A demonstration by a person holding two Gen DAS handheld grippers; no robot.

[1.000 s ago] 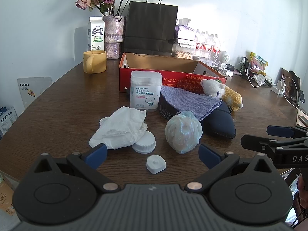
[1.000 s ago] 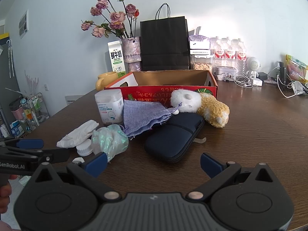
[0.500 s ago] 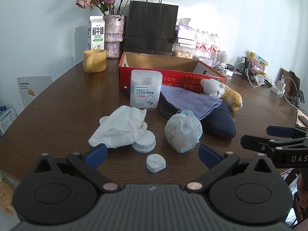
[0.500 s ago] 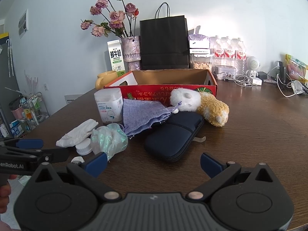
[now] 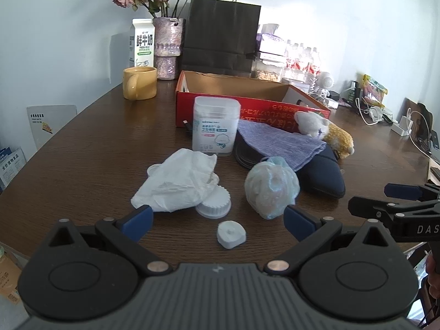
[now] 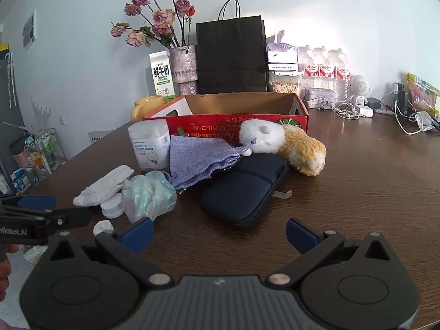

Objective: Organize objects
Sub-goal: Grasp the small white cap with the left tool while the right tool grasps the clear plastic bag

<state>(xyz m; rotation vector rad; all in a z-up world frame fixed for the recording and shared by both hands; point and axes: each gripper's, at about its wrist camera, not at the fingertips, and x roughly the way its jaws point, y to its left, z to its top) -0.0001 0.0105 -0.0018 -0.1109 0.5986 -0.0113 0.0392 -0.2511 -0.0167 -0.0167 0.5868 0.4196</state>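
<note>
Nearest: left gripper (image 5: 217,217) w/ jaws spread wide, nothing between them; right gripper (image 6: 218,229) likewise released and empty. Both hover at the near table edge, apart from every item.

Just ahead of the left gripper, a small white cap (image 5: 231,234) lies alone on the wooden table (image 5: 82,151). Behind it, a ribbed white lid (image 5: 214,206) sits partly under a crumpled white tissue (image 5: 178,184). To the right, a knotted plastic bag (image 5: 271,187), touching the dark zip case (image 6: 244,189). A purple cloth pouch (image 6: 200,156) is draped over the case's far-left end. Left of the pouch stands a cotton swab box (image 5: 215,125); right of it a plush toy (image 6: 283,145) lies against the box wall.

Further back, the red cardboard box (image 6: 275,122), open; what shows of its inside looks empty, though the floor is hidden from both views.

Far edge: yellow mug (image 5: 139,83), milk carton (image 5: 141,44), vase w/ dried roses (image 5: 167,49), black paper bag (image 5: 221,33), water bottles (image 6: 327,68).

Progress, as a judgement: approx. zero. Nothing appears packed; every loose item is out on the table. If the box is the destination, all picks remain, prob. starting w/ the near small stuff.
</note>
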